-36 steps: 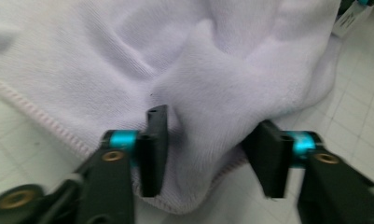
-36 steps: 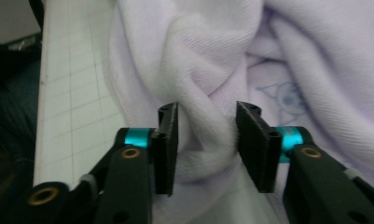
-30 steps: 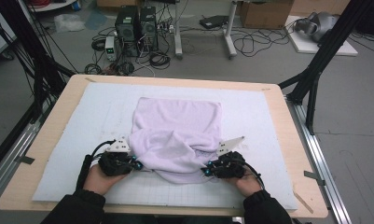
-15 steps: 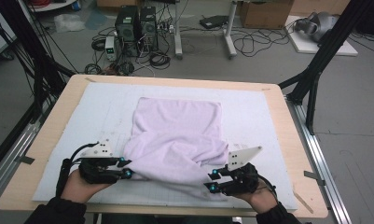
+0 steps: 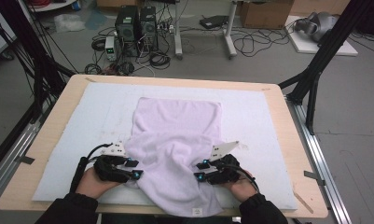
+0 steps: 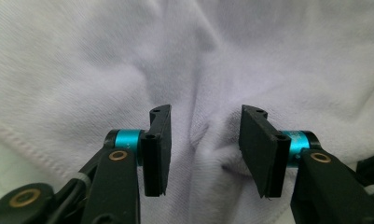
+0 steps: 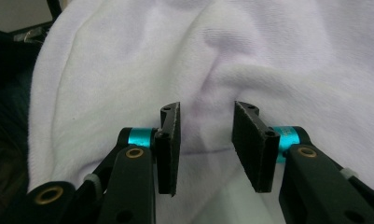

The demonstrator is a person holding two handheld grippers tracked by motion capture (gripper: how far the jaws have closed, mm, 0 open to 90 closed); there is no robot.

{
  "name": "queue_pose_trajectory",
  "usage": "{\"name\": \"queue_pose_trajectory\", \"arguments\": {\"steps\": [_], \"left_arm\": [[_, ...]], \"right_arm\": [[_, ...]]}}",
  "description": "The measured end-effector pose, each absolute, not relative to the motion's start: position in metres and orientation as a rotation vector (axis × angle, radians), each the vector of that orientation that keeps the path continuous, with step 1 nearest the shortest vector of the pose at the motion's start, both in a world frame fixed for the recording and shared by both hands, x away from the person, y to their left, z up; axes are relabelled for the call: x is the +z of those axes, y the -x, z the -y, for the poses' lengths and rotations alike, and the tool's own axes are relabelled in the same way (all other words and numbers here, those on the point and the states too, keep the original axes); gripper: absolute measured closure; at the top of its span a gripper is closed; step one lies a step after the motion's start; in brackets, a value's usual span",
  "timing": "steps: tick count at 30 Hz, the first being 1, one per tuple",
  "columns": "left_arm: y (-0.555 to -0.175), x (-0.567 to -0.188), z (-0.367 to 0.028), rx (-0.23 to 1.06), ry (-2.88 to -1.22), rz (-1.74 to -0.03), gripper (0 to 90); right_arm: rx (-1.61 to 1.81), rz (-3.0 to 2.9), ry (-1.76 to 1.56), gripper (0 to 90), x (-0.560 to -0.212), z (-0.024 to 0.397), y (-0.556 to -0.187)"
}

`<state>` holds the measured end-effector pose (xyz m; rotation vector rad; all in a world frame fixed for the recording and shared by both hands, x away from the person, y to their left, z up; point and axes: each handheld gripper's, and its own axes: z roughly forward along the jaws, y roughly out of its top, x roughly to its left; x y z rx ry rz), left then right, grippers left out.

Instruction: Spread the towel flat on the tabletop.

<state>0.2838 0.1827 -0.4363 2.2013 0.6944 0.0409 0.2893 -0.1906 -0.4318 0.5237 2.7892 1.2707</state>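
A lavender towel lies on the white mat, its near part rumpled and reaching over the table's front edge. My left gripper is at the towel's left side, and its jaws have just been opening. In the left gripper view the gripper stands open, with a fold of towel between the pads but not pressed. My right gripper is at the towel's right side and its jaws have also just been opening. It stands open in front of the towel.
The wooden table has metal rails along both sides. Black frame legs stand at its corners. Behind it on the floor are computer towers and loose cables. Bare mat lies left and right of the towel.
Both grippers, shut on the towel's near edge a second ago, have let go and now stand open. The towel's near part has spread down over the front edge.
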Motion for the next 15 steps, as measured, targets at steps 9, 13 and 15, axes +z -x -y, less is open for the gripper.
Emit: {"name": "queue_pose_trajectory", "arguments": {"steps": [9, 13, 15], "left_arm": [[-0.277, -0.439, -0.178, 0.033, -2.206, -0.665, 81.8], [-0.271, -0.436, -0.176, 0.054, -2.207, -0.652, 82.3], [-0.266, -0.433, -0.175, 0.055, -2.198, -0.641, 82.4]], "right_arm": [[1.227, -2.856, -0.519, 86.1, -0.439, 0.191, -0.293], [1.247, -2.862, -0.548, 86.0, -0.434, 0.201, -0.289], [1.247, -2.856, -0.544, 86.0, -0.431, 0.209, -0.283]]}}
